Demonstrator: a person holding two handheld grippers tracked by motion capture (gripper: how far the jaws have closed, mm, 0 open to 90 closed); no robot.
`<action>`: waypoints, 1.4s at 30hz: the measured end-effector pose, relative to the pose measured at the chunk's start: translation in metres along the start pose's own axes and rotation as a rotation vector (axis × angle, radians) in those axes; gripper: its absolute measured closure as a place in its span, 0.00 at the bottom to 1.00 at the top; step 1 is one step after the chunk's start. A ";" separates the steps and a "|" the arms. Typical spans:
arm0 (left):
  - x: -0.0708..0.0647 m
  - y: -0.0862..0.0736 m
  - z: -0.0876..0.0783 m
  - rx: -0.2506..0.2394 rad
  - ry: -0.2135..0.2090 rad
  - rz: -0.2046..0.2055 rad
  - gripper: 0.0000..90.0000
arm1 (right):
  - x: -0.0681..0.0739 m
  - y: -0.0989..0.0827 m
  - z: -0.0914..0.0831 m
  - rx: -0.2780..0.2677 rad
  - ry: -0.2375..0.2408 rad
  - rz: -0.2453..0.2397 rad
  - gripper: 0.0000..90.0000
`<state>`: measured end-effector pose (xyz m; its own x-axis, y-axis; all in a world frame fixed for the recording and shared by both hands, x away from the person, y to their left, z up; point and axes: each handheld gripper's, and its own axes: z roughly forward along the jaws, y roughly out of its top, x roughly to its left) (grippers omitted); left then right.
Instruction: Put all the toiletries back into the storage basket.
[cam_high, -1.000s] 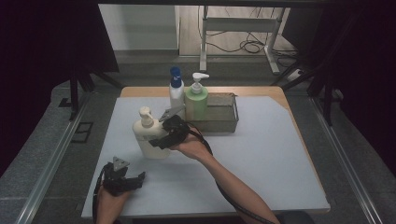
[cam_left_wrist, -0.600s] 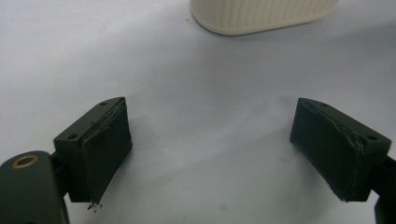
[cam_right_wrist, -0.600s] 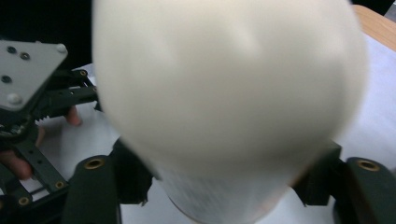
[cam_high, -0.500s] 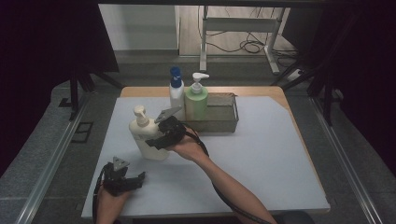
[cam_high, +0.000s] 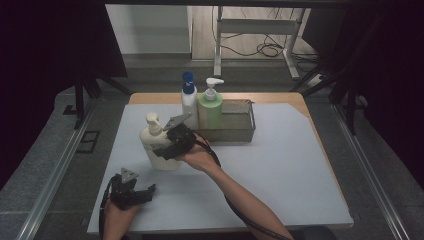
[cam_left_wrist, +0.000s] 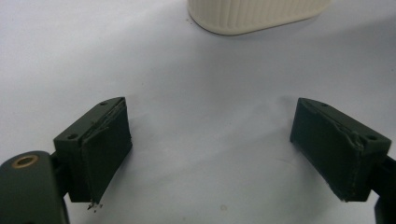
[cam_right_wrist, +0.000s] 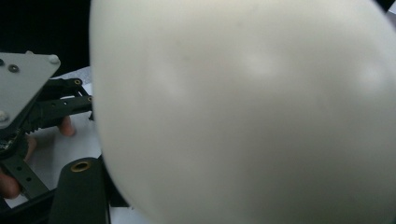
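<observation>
While the right tongs (cam_high: 162, 150) sit against the cream bottle (cam_high: 156, 146), their jaws straddle its body from the side facing the bench's right edge, and they have just been opening a little with the bottle between them. Whether the pads press on it right now I cannot tell; in the right gripper view the bottle (cam_right_wrist: 243, 112) bulges so close that it hides the contact. It stands upright on the white mat (cam_high: 280, 175), toward the bench's left half, its long axis vertical and its pump head on top. The grip line therefore runs level across the body, below the pump.

The left tongs (cam_high: 137, 192) rest low near the bench's front left corner, jaws spread wide with nothing between them. In the left gripper view the bottle's ribbed base (cam_left_wrist: 254, 16) lies straight ahead of those tongs (cam_left_wrist: 233, 154), near but apart, with bare mat between.

Behind the cream bottle, a wire basket (cam_high: 230, 131) stands toward the back edge, with a green pump bottle (cam_high: 210, 107) at its left end and a blue-capped bottle (cam_high: 189, 102) just beside it on the left.

The right hand is much the nearer, so the coming move is likely its own: a firm squeeze, then a lift toward the basket.
</observation>
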<state>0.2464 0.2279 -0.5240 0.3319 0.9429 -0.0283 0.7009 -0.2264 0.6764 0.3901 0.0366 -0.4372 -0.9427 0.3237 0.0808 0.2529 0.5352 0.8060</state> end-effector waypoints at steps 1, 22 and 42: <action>0.000 0.000 0.000 0.000 0.000 0.000 0.13 | 0.000 0.001 0.000 -0.002 -0.002 -0.004 0.32; 0.000 0.000 0.000 0.000 0.000 0.000 0.13 | 0.004 0.007 -0.003 -0.017 0.012 -0.029 0.37; 0.000 0.000 0.000 0.000 0.000 0.000 0.13 | 0.012 0.008 -0.012 0.010 -0.060 -0.057 0.43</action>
<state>0.2465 0.2279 -0.5240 0.3319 0.9429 -0.0283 0.7010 -0.2265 0.6763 0.3781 0.0349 -0.4229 -0.9409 0.3386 -0.0007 0.2016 0.5620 0.8022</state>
